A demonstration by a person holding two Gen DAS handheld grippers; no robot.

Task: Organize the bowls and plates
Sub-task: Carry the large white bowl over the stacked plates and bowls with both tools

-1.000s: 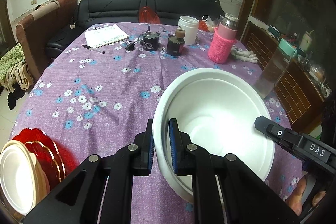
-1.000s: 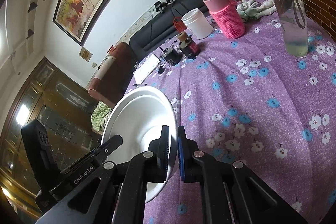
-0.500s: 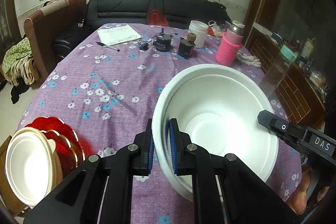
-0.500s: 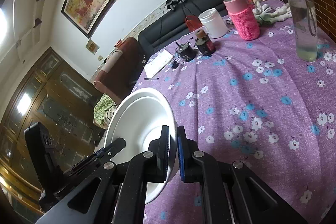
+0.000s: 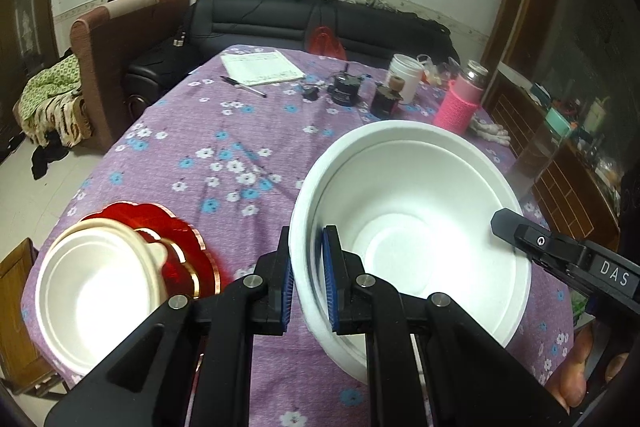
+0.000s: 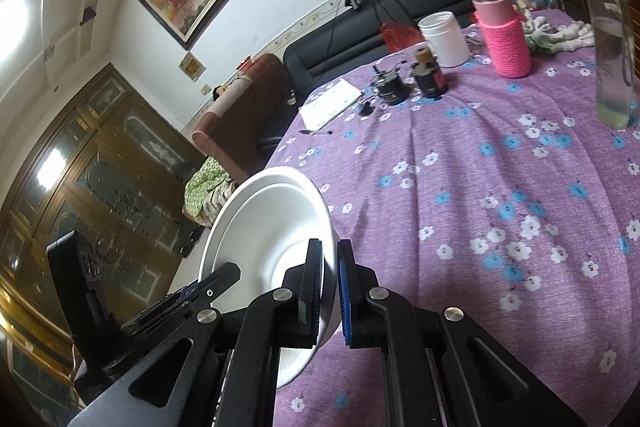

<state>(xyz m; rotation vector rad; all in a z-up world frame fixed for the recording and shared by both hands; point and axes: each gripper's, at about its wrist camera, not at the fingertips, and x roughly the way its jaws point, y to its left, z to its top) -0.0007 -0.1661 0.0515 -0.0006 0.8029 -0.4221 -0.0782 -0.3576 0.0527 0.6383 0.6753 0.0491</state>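
A big white foam bowl (image 5: 416, 223) hangs above the purple flowered tablecloth (image 5: 224, 147), held at both sides. My left gripper (image 5: 307, 267) is shut on its near-left rim. My right gripper (image 6: 330, 291) is shut on the opposite rim of the same bowl (image 6: 272, 227); it also shows in the left wrist view as a black finger (image 5: 560, 251) at the bowl's right edge. At the table's near-left corner a smaller white bowl (image 5: 96, 291) sits on a stack of red plates (image 5: 176, 239).
At the far end of the table stand a pink-sleeved bottle (image 5: 460, 103), a white jar (image 5: 404, 75), dark small jars (image 5: 384, 99), a notebook (image 5: 260, 69) and a pen (image 5: 242, 86). A tall clear water bottle (image 6: 610, 43) stands at the right edge. A sofa (image 5: 304, 23) lies behind.
Both grippers have carried the big bowl toward the table's near-left side. The red plates and small white bowl now sit further into the left wrist view, closer to the held bowl.
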